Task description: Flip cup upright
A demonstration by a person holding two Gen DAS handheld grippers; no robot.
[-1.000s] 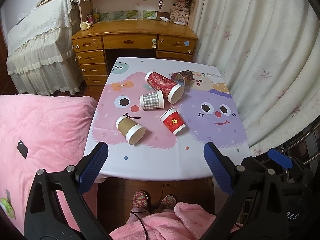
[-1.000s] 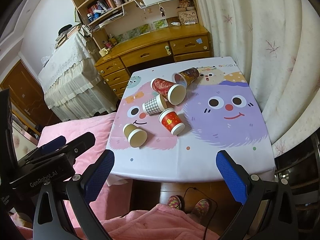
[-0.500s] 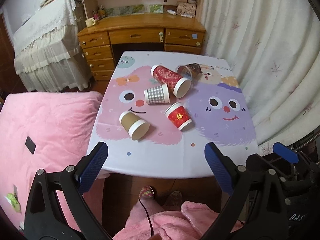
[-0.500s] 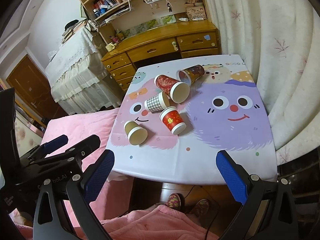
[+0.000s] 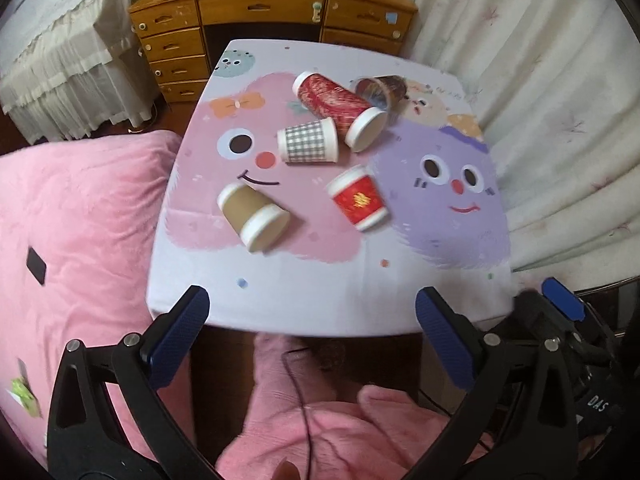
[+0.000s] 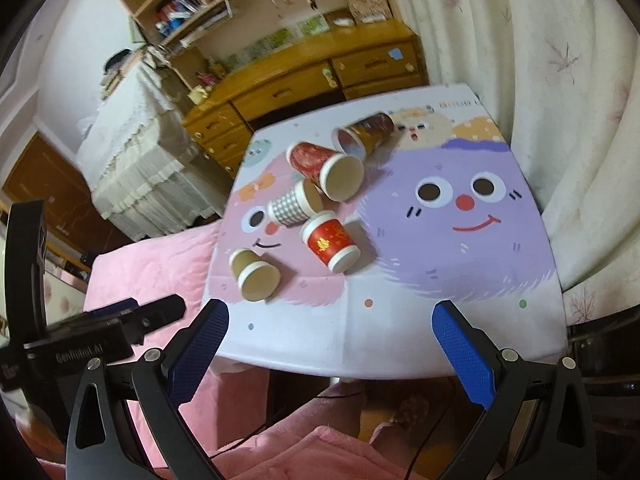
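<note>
Both grippers have drifted closer to the table (image 5: 280, 304) over the last second. Left gripper (image 5: 312, 332) and right gripper (image 6: 330, 344) gape wide, empty. All five cups (brown cup (image 5: 254, 216) nearest) lie sideways mid-table, so flipping hasn't started.

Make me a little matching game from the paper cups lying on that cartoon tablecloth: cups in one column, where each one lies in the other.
Cups:
1. brown cup
2. checked cup
3. short red cup with gold print
4. dark shiny cup

Places:
A. farthest back, next to the tall red cup's rim
B. on the pink monster's mouth, nearest the pink bed
C. between the two monster faces
D. beside the pink monster's eye, just in front of the tall red cup

Pairs: 1-B, 2-D, 3-C, 4-A
</note>
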